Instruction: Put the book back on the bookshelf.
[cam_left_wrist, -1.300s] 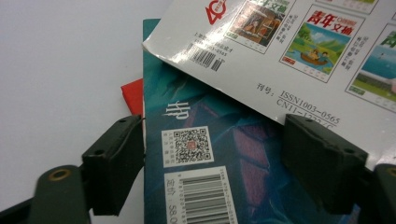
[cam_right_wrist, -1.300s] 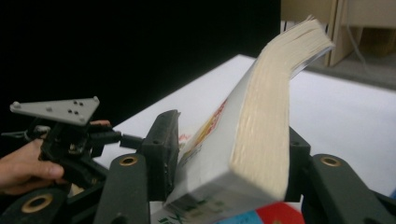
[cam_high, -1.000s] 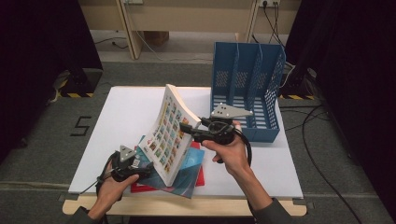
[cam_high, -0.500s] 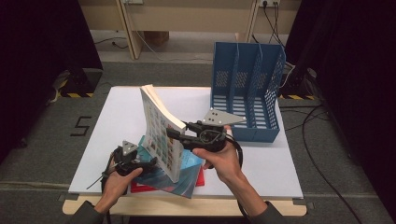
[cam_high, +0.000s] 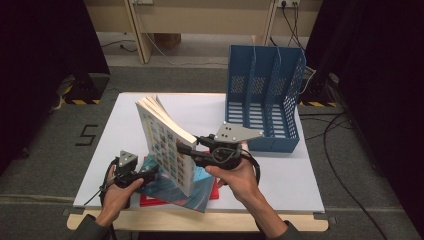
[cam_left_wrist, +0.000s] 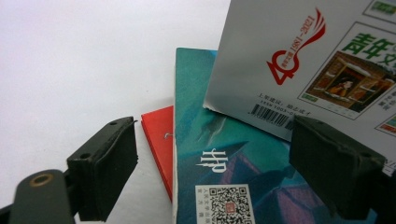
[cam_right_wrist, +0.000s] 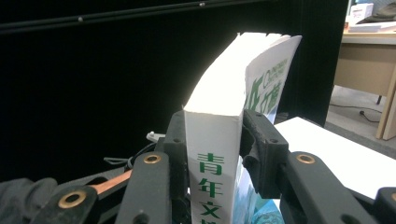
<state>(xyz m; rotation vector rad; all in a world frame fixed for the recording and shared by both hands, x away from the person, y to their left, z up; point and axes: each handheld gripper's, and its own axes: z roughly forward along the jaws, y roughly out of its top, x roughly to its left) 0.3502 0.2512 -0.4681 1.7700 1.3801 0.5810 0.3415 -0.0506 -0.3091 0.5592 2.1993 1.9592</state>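
High view: my right gripper (cam_high: 181, 148) clamps the white magazine (cam_high: 165, 145) upright by its spine, my left gripper (cam_high: 150, 172) gapes empty, having just narrowed slightly; next, carry it to the blue file rack (cam_high: 262, 100) far right.

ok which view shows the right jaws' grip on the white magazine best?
The right gripper view: the white magazine stands spine-on, both jaws pressed against its sides. The high view shows the right gripper meeting its edge from afar. The left gripper view shows its back cover, no grip.

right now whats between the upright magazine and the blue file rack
In the high view, the right gripper clamping the magazine, then bare white table up to the file rack.
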